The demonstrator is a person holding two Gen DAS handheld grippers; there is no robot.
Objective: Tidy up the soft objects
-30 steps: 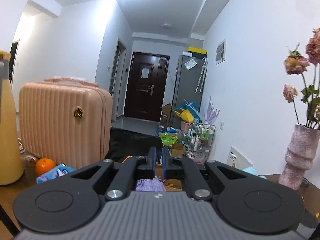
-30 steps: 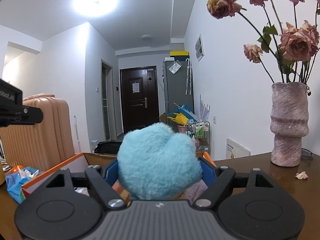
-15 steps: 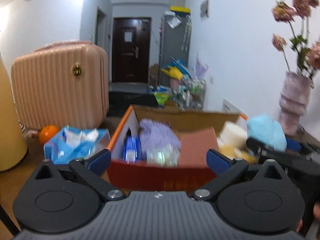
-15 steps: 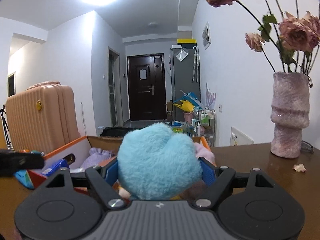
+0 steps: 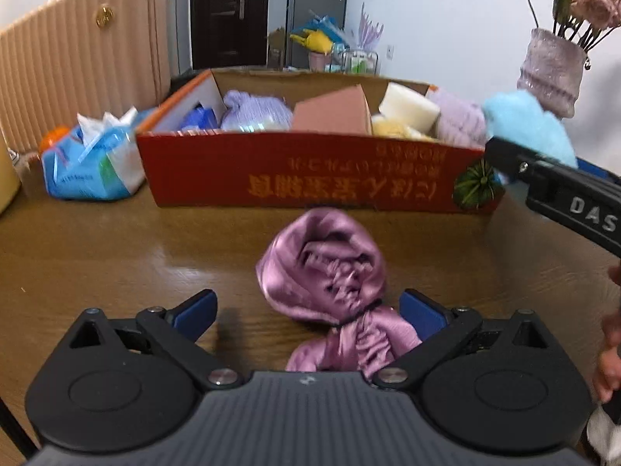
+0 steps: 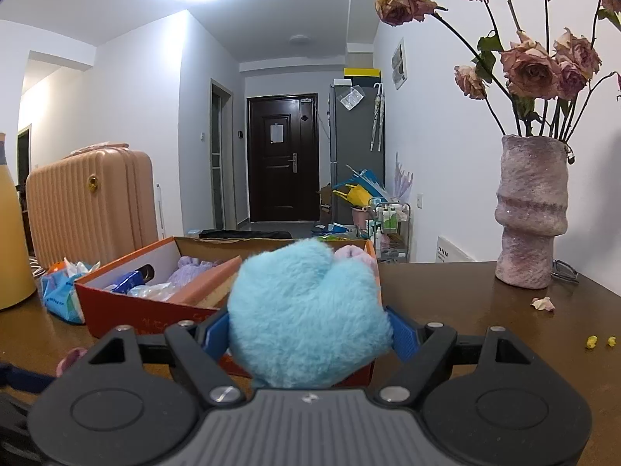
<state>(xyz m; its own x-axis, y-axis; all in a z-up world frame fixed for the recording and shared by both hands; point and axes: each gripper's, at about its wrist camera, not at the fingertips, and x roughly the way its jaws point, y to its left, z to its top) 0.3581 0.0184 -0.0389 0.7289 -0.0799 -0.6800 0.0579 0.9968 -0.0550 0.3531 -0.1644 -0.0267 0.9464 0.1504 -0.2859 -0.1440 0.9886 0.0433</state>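
A crumpled purple satin cloth [image 5: 322, 264] lies on the brown table, in front of a red cardboard box [image 5: 310, 171] holding several soft items. My left gripper [image 5: 306, 306] points down at the cloth; its jaws are closing, the cloth lies between them and the blue pads stand clear of it. My right gripper [image 6: 310, 334] is shut on a fluffy light-blue plush [image 6: 306, 318], held near the right end of the red cardboard box [image 6: 155, 318]. In the left wrist view the light-blue plush [image 5: 524, 124] and the right gripper's black finger [image 5: 562, 194] hover at the box's right corner.
A pink suitcase [image 5: 77, 66] stands behind the box at the left, with a blue tissue pack [image 5: 89, 163] beside it. A pink vase [image 6: 531, 217] of dried roses stands at the back right. A yellow bottle [image 6: 11, 233] is at the far left. Petal crumbs [image 6: 543, 303] lie near the vase.
My left gripper went from shut to wide open, tipped downward and sank toward the purple cloth. My right gripper carried the blue plush sideways along the box, still gripping it.
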